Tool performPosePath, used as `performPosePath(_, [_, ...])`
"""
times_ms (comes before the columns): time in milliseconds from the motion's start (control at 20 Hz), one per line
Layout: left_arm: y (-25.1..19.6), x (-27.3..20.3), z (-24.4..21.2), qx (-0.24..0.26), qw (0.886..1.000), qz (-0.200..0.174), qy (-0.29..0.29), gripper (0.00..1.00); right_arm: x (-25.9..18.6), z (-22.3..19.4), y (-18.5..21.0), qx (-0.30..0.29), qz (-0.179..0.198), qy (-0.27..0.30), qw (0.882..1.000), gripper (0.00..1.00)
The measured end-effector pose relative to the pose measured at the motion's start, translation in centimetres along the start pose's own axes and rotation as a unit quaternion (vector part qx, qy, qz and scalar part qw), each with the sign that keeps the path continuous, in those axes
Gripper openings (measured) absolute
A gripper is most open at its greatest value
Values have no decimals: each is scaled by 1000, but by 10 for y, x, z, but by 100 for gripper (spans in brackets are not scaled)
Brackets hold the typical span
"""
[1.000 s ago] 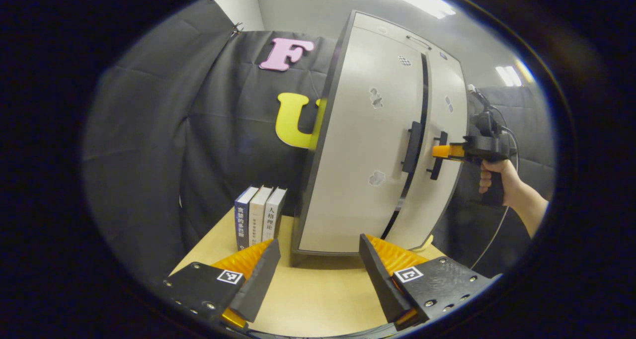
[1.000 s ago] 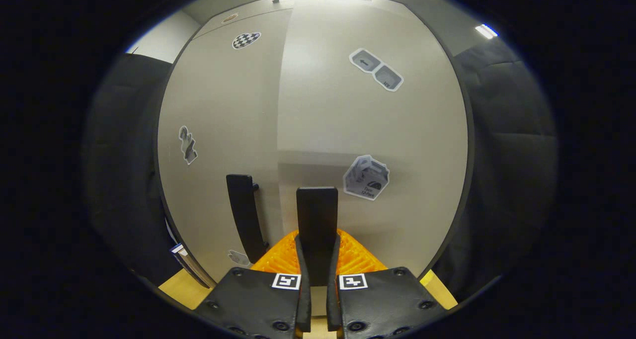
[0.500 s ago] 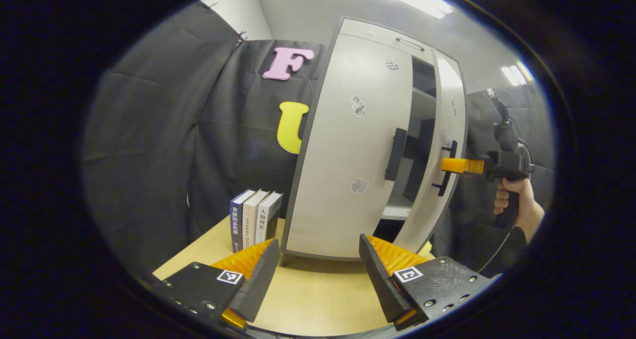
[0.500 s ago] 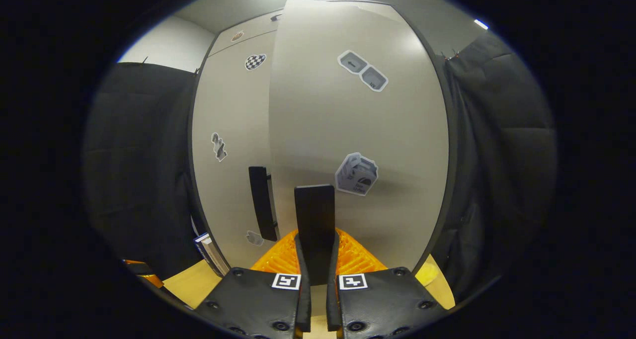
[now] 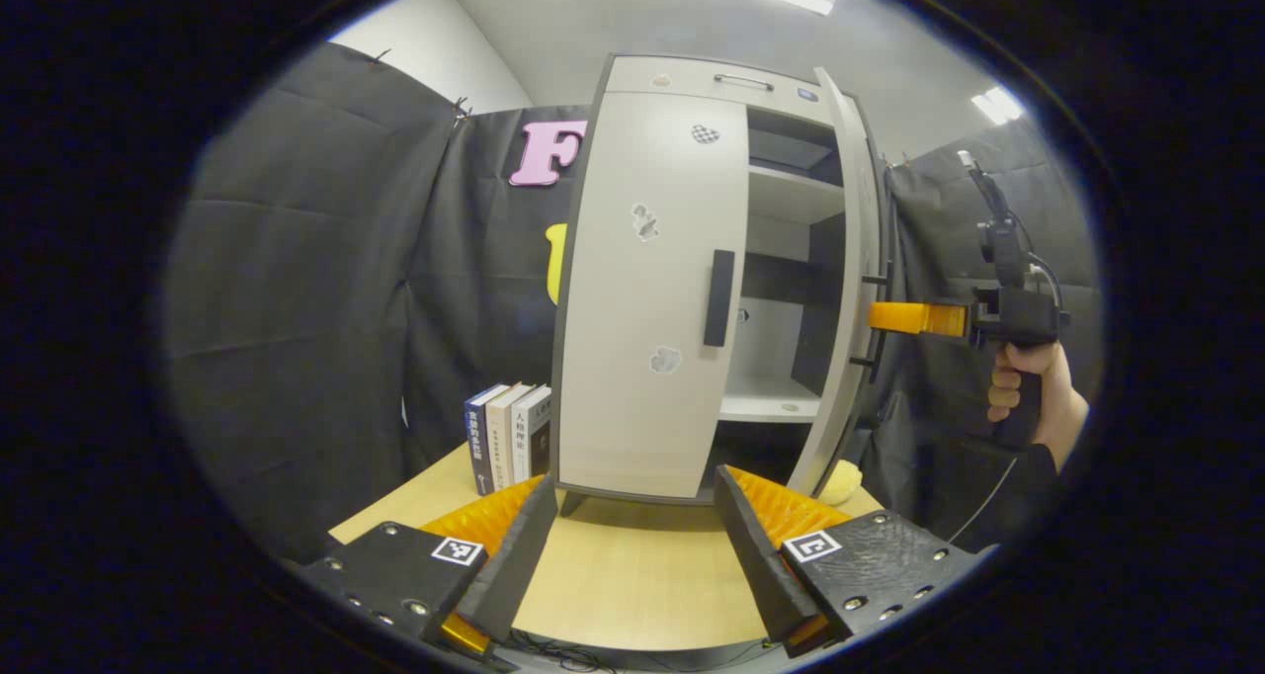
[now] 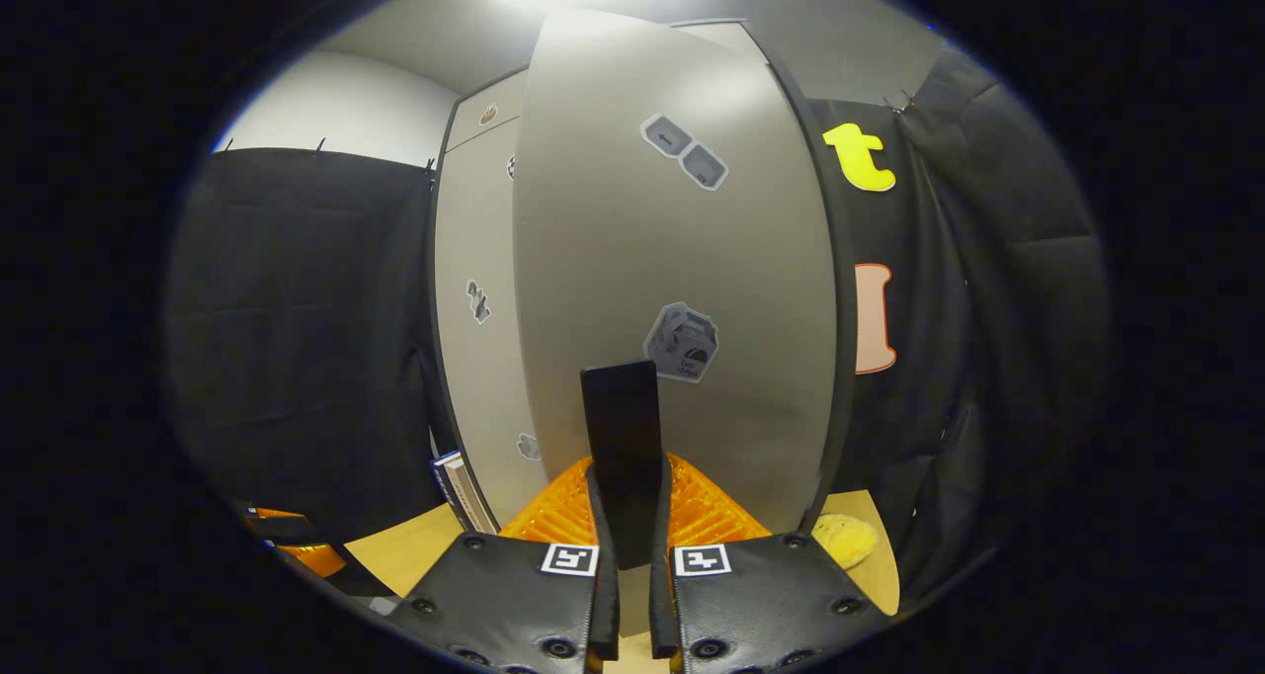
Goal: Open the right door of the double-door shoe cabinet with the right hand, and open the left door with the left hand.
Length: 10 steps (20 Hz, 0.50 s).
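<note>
While the left gripper (image 5: 632, 546) hangs wide open and empty over the desk (image 5: 632, 585), the cabinet's right door (image 5: 850, 289) stands ajar, left door (image 5: 652, 298) shut. Right gripper view: gripper (image 6: 632, 546) clamped on the door handle (image 6: 623, 447).

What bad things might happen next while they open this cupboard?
1. The right door is swung wide, with the right hand-held gripper clamped on its handle. Pulling further might strain the hinges or shift the cabinet on the table.
2. The left door is shut and the left hand-held gripper hangs open, away from the left handle. It could miss that thin bar.
3. The books stand close beside the cabinet; the opening left door may knock them.
</note>
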<state>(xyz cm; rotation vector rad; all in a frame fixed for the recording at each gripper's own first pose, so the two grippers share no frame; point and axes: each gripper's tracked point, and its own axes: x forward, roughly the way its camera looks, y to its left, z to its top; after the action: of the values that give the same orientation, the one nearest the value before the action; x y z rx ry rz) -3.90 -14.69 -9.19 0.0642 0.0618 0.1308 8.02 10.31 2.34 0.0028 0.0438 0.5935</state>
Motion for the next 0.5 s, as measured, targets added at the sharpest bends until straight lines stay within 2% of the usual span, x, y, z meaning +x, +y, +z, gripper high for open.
performPosePath(250, [-53,-25,-24,-15,1000,-15,17,95,-34,0,-36,6,-4,-1,1000,13])
performPosePath(450, [-75,-32,-31,-10,999,-29,28,95,-58,-1,-71,11,-19,4,1000,13])
performPosePath(500, [-77,-32,-30,-6,999,-31,27,95,-67,-3,-84,21,-27,4,999,10])
